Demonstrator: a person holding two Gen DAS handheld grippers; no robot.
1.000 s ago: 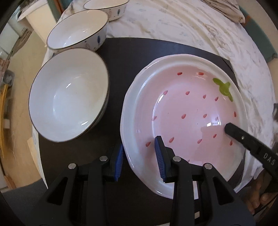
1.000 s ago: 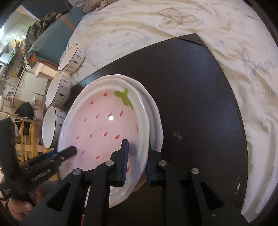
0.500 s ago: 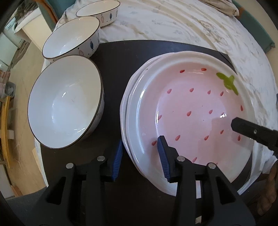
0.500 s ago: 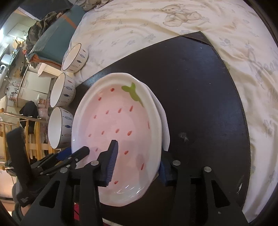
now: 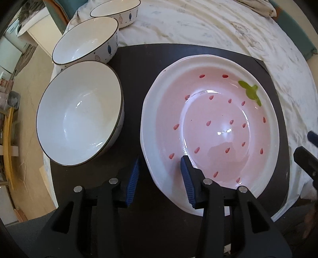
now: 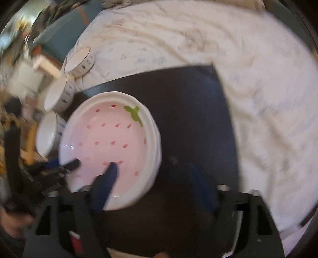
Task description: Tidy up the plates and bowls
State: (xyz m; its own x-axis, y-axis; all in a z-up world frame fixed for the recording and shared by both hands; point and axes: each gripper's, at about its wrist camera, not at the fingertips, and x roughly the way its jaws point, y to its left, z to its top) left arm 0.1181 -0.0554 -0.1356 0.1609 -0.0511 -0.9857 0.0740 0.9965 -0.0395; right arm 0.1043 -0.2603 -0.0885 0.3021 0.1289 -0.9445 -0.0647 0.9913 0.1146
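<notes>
A pink strawberry plate (image 5: 214, 127) lies stacked on another white-rimmed plate on the black mat (image 5: 151, 59). My left gripper (image 5: 160, 176) is open, its jaws astride the plates' near-left rim. My right gripper (image 6: 153, 178) is open and wide, above the plates' near-right rim (image 6: 155, 139); its view is blurred. A large white bowl (image 5: 79, 113) stands left of the plates, a second bowl (image 5: 85, 39) behind it, a third (image 5: 117, 12) farther back on the sheet.
The mat lies on a bed with a cream printed sheet (image 5: 218, 25). The bed's left edge drops to the floor (image 5: 29, 79). A white cabinet (image 5: 37, 29) stands at the far left. The three bowls also show in the right wrist view (image 6: 55, 97).
The strawberry plate has settled flat onto the plate under it. My right gripper has let go of it, opened wide and pulled back up. My left gripper has opened wider.
</notes>
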